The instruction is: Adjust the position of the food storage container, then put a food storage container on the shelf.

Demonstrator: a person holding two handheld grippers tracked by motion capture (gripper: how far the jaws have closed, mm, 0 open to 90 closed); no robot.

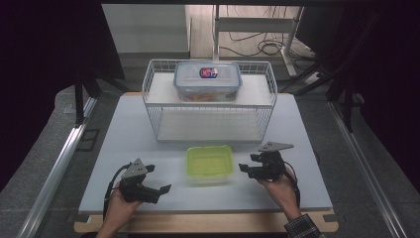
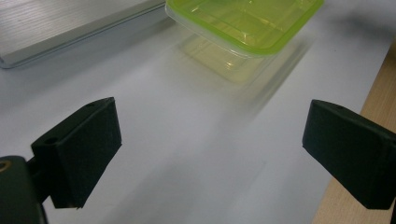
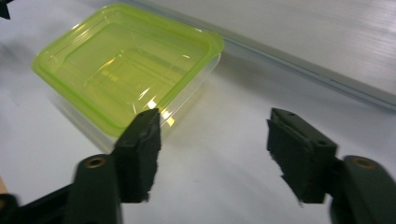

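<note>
Lime-green-lidded clear plastic box [image 1: 209,164] sits near the worktop's [image 1: 124,144] front edge, midway between both grippers. The left gripper [image 1: 157,179] and right gripper [image 1: 247,164] flank it, jaws spread and empty, seemingly placed for a two-sided grasp.

Bare table [image 1: 148,144] around green-lidded box [image 1: 209,162]; wire rack [image 1: 208,106] behind.

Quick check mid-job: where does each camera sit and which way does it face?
High view: above the person's side, looking forward and down at the table; both hands show, left tongs, right tongs.
Left gripper view: rides the left tongs, facing the green container; open jaws show.
Right gripper view: rides the right tongs, facing it too; open jaws show.
All share the container.
</note>
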